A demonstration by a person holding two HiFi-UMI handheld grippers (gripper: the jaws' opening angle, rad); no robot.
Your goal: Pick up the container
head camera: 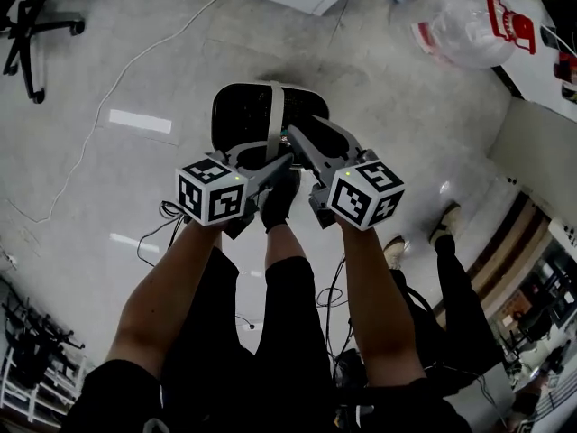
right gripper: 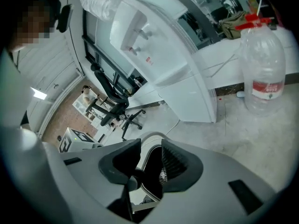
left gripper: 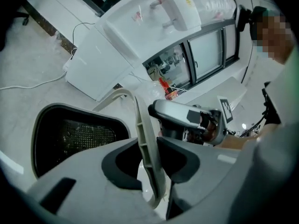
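A black mesh container (head camera: 245,115) with a white handle (head camera: 275,106) sits just beyond both grippers, over the grey floor. In the left gripper view the white handle (left gripper: 147,139) runs upright between the jaws, with both pads against it, and the black container (left gripper: 70,134) lies to the left. My left gripper (head camera: 273,166) is shut on that handle. My right gripper (head camera: 302,139) reaches over the container from the right. In the right gripper view the container's white rim (right gripper: 148,143) passes between the jaws of my right gripper (right gripper: 150,164) with a dark gap beside it.
A large clear water bottle (right gripper: 264,64) stands on the floor beside a white cabinet (right gripper: 187,78). An office chair (head camera: 32,25) is at the far left and a white cable (head camera: 117,88) trails across the floor. Another person's feet (head camera: 446,219) stand at the right.
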